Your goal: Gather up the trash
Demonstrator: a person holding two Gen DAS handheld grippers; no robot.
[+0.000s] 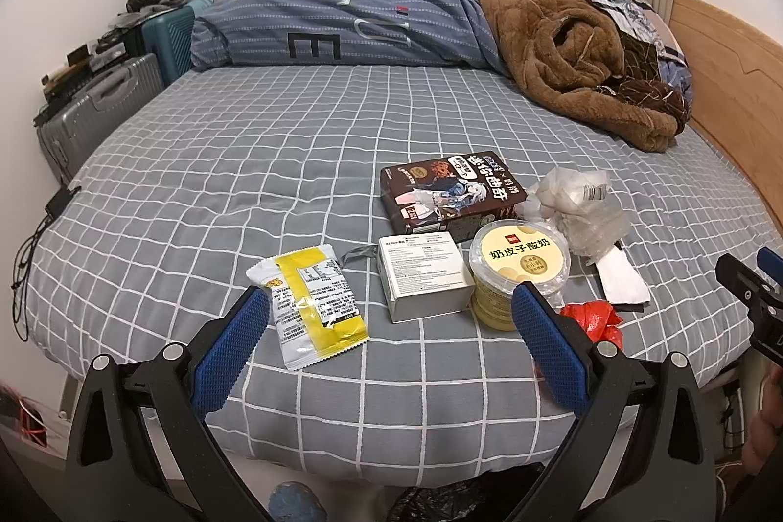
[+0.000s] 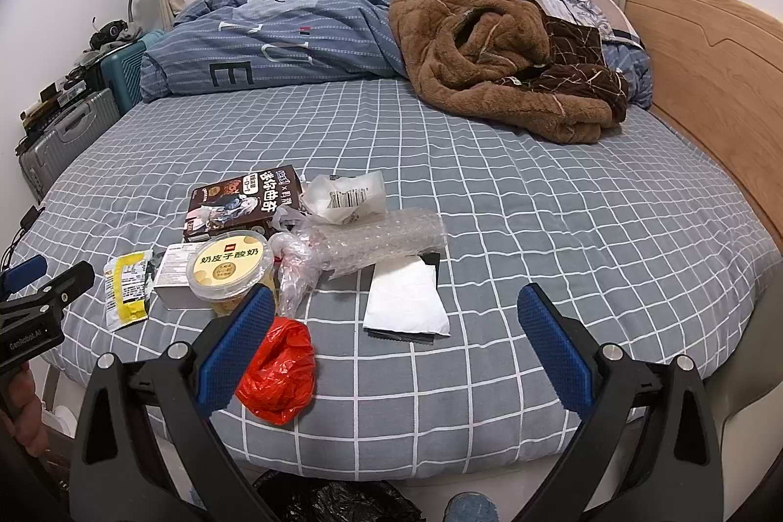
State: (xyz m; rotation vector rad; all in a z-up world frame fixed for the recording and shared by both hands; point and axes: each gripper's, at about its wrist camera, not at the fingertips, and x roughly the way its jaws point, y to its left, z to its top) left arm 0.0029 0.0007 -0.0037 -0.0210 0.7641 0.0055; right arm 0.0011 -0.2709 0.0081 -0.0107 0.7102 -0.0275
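Hovering wide open and empty, both hand-held grippers, left [image 1: 389, 331] and right [image 2: 396, 336], face trash clustered near the bed [image 2: 538, 228] edge, above a black bag [image 2: 337, 500].

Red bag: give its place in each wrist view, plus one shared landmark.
Left wrist: red bag low right, partly behind the left gripper's right finger.
Right wrist: low left of centre, beside the right gripper's left finger.
Shared landmark: the yogurt cup, just beyond it.
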